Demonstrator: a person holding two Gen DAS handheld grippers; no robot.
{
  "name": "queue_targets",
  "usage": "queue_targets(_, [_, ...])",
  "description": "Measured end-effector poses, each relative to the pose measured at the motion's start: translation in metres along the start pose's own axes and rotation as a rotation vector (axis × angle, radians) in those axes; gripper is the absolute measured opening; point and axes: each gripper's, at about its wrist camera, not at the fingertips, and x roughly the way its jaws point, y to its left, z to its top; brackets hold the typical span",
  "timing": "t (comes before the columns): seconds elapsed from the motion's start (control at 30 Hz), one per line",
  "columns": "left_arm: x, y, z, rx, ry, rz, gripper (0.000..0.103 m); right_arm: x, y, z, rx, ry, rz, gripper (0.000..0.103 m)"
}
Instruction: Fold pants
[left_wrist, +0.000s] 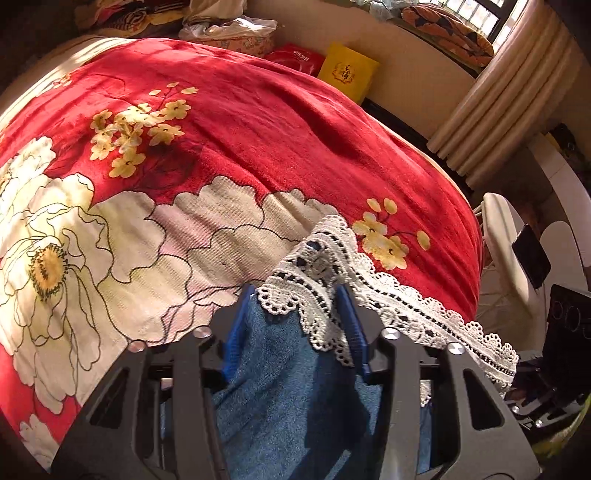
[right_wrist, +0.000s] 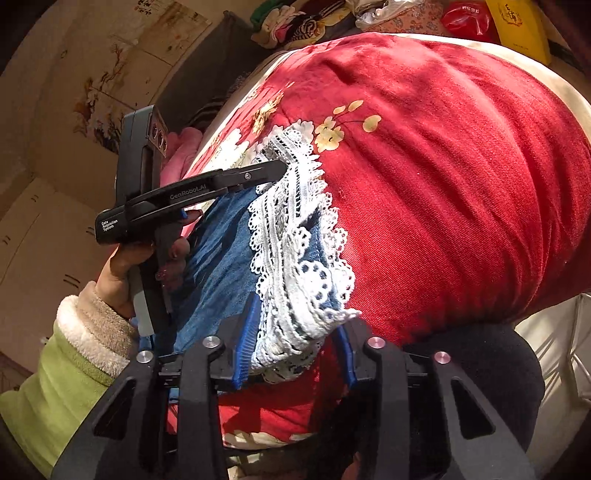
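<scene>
Where a bed fills most of both views, a red blanket printed with big cream flowers and small yellow blossoms covers it. Beyond its far edge lie piled clothes, a red packet and a yellow bag, with a cream curtain off to one side; none of these sits between the fingers and the garment. A person's hand, in a green sleeve with a fleecy cuff, holds the left gripper angled down toward the bed. The pants, blue denim with a white lace hem, lie bunched on the near edge of the bed. The left gripper's fingers have closed on the lace hem and the denim under it, cloth filling the gap between the blue pads. The right gripper points down at the same hem a little further along, and its fingers clamp a thick fold of lace, with denim just beside the left pad.
</scene>
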Motion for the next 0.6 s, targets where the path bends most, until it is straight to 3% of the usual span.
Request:
queue_targets(0.07, [0.0, -0.004, -0.001, 0.026, 0.008, 0.013, 0.022, -0.001, 0.003, 0.001, -0.006, -0.016, -0.004, 0.024])
queue_targets(0.2, [-0.008, 0.0, 0.002, -0.001, -0.028, -0.034, 0.013, -0.013, 0.015, 0.001, -0.057, -0.066, -0.006, 0.022])
queue_targets(0.43, [-0.066, 0.012, 0.005, -0.016, -0.192, -0.155, 0.01, -0.034, 0.066, 0.002, -0.215, -0.154, 0.025, 0.022])
queue_targets(0.6, [-0.122, 0.035, -0.016, -0.054, -0.309, -0.206, 0.01, -0.033, 0.126, -0.004, -0.387, -0.175, 0.078, 0.022])
